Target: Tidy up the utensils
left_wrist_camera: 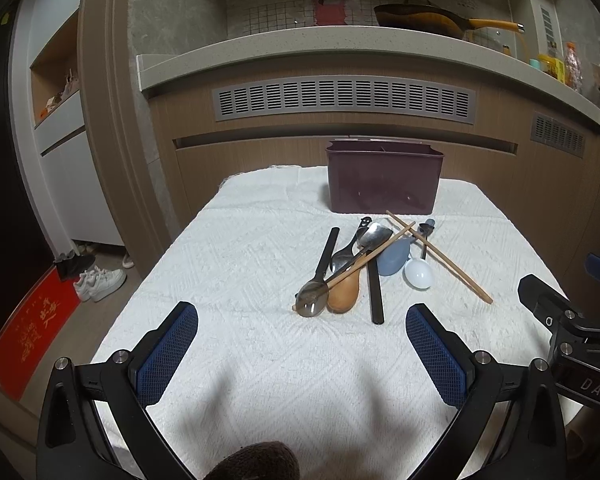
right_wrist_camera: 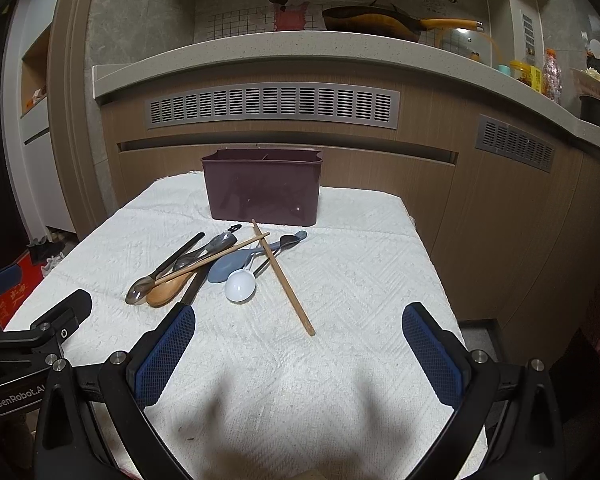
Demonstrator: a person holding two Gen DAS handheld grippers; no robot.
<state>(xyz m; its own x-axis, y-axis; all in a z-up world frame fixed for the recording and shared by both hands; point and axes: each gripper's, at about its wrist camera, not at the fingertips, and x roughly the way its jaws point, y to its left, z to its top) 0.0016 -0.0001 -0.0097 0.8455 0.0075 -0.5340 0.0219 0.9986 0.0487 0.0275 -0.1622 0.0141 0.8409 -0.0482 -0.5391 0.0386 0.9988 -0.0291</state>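
We hold left gripper [left_wrist_camera: 302,354] & right gripper [right_wrist_camera: 299,354] wide open, empty; chopstick [right_wrist_camera: 287,286] looks light, stiff, slippery: pinch approx. mid-shaft, then purple caddy [right_wrist_camera: 262,192].

- My right claw [right_wrist_camera: 298,344] hangs wide open above the near part of the white cloth [right_wrist_camera: 360,280], gripping nothing.
- A purple bin [right_wrist_camera: 262,190] stands at the cloth's far edge.
- A heap of utensils lies just in front of it: wooden spoon [right_wrist_camera: 168,291], white spoon [right_wrist_camera: 240,286], a loose chopstick [right_wrist_camera: 284,280].
- My left claw [right_wrist_camera: 40,332] shows at the left edge.
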